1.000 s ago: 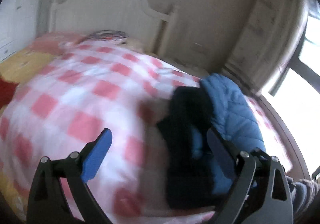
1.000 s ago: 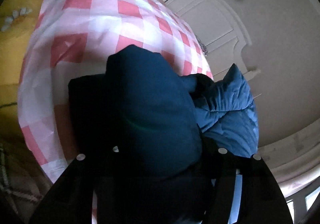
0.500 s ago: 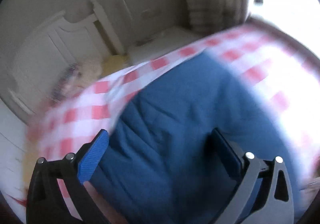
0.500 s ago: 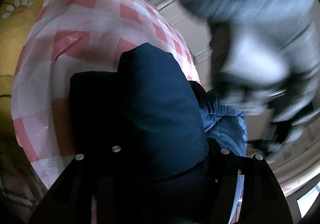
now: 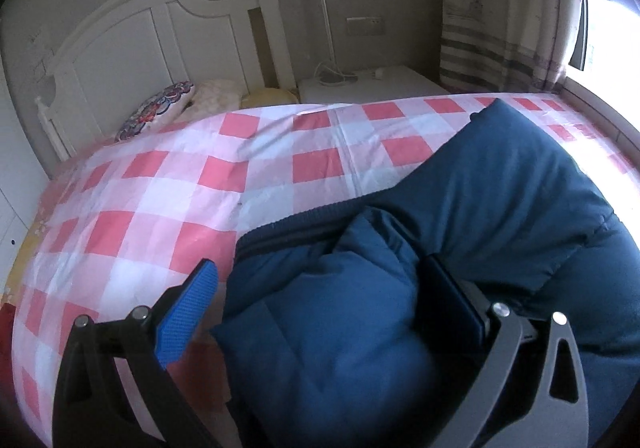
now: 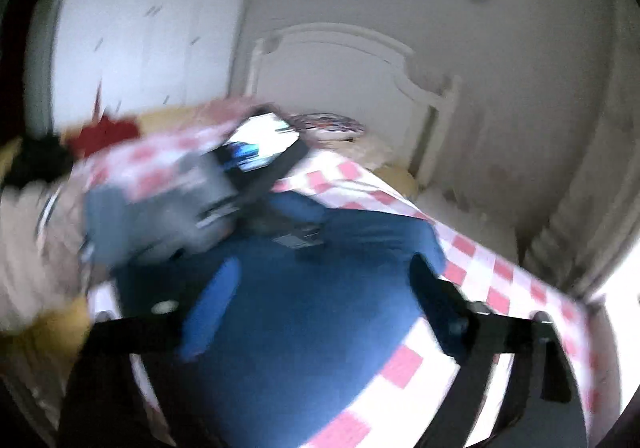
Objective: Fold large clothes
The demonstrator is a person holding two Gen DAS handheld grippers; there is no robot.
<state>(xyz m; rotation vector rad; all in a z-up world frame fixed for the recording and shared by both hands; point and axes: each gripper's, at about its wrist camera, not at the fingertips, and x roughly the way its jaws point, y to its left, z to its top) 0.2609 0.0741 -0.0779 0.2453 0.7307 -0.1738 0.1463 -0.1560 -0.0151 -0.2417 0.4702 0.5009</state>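
Jacket (image 5: 500,207) spans bed's window edge; left tongs (image 5: 316,312) and right tongs (image 6: 320,308) gape.

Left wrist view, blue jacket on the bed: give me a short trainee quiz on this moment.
1. True or false: the blue padded jacket lies on a red-and-white checked bedcover.
2. In the left wrist view, what stands just right of the white headboard? A: white nightstand. B: wooden chair. C: floor mirror.
3. Fill in: a patterned ____ lies at the foot of the headboard.

Key: 1 true; 2 A; 3 pillow.
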